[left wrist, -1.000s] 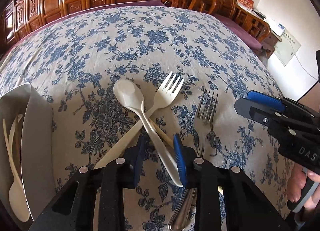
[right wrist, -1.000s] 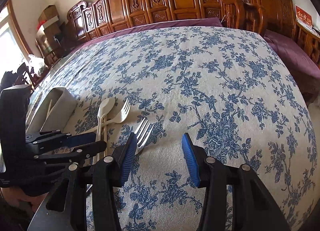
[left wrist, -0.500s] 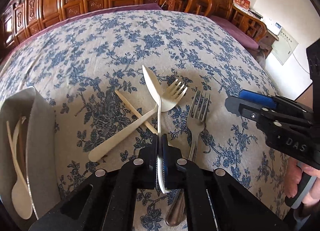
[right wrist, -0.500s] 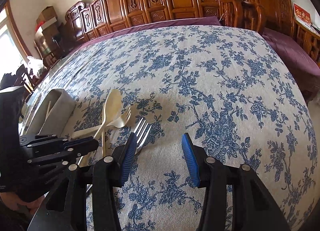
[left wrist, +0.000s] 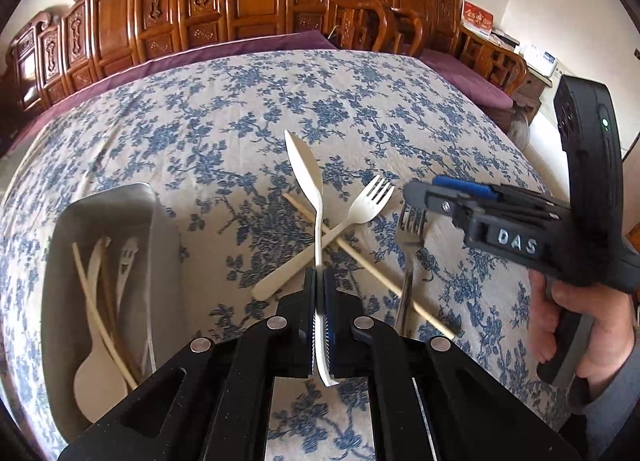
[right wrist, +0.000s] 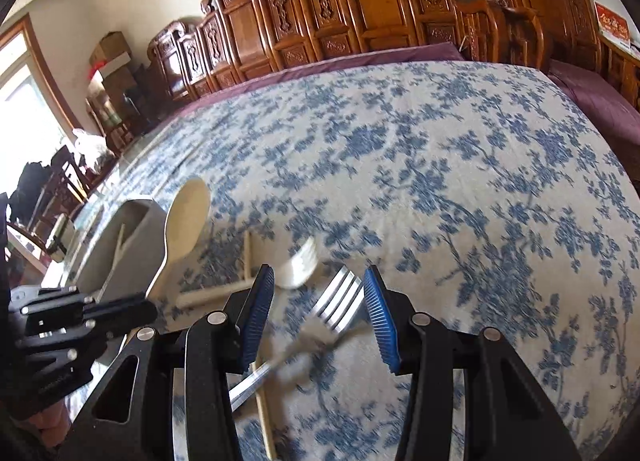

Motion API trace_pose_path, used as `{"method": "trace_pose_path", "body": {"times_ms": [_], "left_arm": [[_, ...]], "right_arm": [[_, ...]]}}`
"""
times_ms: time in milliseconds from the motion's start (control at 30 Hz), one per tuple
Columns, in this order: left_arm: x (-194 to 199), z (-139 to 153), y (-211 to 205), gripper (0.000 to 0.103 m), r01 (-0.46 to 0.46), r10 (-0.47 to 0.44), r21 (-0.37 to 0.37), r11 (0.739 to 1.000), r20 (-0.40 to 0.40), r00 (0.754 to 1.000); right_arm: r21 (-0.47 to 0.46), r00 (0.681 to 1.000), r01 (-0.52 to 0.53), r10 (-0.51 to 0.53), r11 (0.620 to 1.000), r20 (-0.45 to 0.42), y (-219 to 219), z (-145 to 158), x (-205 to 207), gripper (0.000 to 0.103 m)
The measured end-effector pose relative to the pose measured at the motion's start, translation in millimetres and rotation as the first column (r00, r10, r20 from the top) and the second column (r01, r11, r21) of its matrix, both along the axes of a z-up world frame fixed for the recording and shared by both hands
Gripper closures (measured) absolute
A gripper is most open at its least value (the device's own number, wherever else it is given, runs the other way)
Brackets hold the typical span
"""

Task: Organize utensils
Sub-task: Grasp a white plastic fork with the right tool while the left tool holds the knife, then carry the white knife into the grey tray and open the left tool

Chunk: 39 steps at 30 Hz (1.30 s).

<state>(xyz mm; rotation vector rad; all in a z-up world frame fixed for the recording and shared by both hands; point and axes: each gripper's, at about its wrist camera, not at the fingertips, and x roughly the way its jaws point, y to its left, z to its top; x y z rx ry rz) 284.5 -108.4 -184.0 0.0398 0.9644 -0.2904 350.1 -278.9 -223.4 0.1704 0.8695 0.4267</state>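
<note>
The white plastic spoon (left wrist: 310, 185) is clamped by its handle in the closed left gripper (left wrist: 320, 325), raised above the tablecloth (left wrist: 240, 121) beside the grey tray (left wrist: 108, 205). The right gripper (right wrist: 318, 317) is held open over the metal fork (right wrist: 336, 297).

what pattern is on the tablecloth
Blue floral print on a cream tablecloth, clearest in the right wrist view.

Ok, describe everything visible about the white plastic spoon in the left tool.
The white plastic spoon looks like thin, glossy, cream-white plastic. The left tool is shut on its slim handle, whose end pokes out behind the pads. It is turned on edge in the left view; the right view shows its oval bowl broadside. It is lifted above the white fork and chopstick, with the bowl pointing away.
</note>
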Motion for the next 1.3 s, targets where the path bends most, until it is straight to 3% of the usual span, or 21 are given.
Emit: {"method": "trace_pose_path", "body": {"times_ms": [100, 267, 600, 867, 967, 1300], "left_arm": [[-2.1, 2.7, 6.4, 0.100, -0.002, 0.002, 0.004, 1.000, 0.010, 1.000], [-7.2, 9.4, 12.1, 0.100, 0.003, -0.003, 0.003, 1.000, 0.031, 1.000], [-13.4, 23.1, 28.4, 0.100, -0.004, 0.003, 0.011, 1.000, 0.064, 0.998], [-16.4, 26.3, 40.0, 0.100, -0.024, 0.022, 0.025, 0.999, 0.071, 0.997], [-18.2, 25.8, 43.0, 0.100, -0.029, 0.027, 0.032, 0.999, 0.071, 0.997], [-24.5, 29.9, 70.6, 0.100, -0.089, 0.086, 0.042, 0.995, 0.074, 0.994]], "right_arm": [[0.010, 1.000, 0.009, -0.009, 1.000, -0.001, 6.1, -2.2, 9.4, 0.054], [-0.053, 1.000, -0.011, 0.010, 0.999, -0.008, 18.4, -10.8, 30.0, 0.054], [-0.086, 0.998, -0.053, 0.049, 0.995, -0.045, 25.0, -22.7, 40.3, 0.077], [-0.124, 0.997, -0.079, 0.077, 0.989, -0.021, 33.1, -22.3, 37.5, 0.078], [-0.162, 0.995, -0.095, 0.095, 0.982, -0.008, 37.6, -23.1, 38.4, 0.092], [-0.085, 0.993, -0.071, 0.078, 0.994, 0.084, 21.2, 9.4, 33.8, 0.100]]}}
